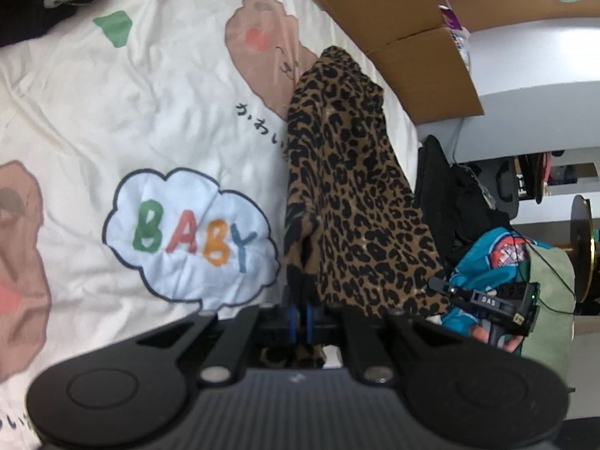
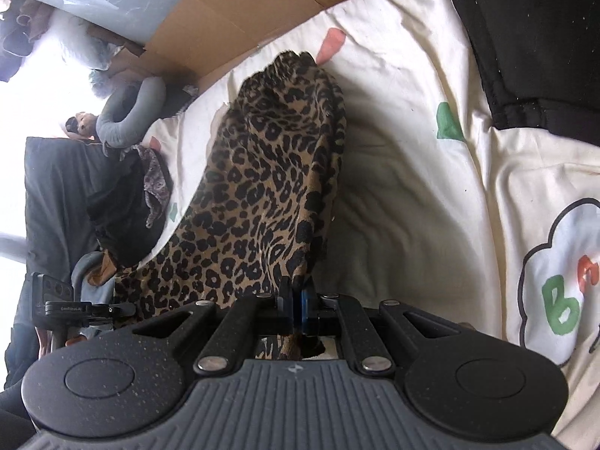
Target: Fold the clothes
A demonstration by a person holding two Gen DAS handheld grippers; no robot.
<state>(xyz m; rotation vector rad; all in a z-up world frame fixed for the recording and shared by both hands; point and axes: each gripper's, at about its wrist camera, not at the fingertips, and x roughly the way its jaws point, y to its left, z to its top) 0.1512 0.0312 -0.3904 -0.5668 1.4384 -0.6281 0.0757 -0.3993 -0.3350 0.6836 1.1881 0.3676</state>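
A leopard-print garment (image 1: 348, 187) hangs stretched between both grippers above a cream bedsheet. In the left wrist view my left gripper (image 1: 304, 313) is shut on one edge of the cloth, its blue pads pinched together. In the right wrist view the same leopard-print garment (image 2: 262, 187) trails away from my right gripper (image 2: 296, 300), which is shut on another edge. The garment's far end still rests on the sheet. The right gripper (image 1: 487, 302) also shows at the right of the left wrist view, and the left gripper (image 2: 75, 307) at the lower left of the right wrist view.
The cream bedsheet (image 1: 112, 120) carries cartoon prints and a "BABY" cloud (image 1: 191, 236). Dark clothes (image 2: 536, 48) lie folded on the sheet. Cardboard (image 1: 393, 30) borders the bed's far side. A pile of clothes (image 2: 131, 187) and a teal garment (image 1: 487, 255) sit beside the bed.
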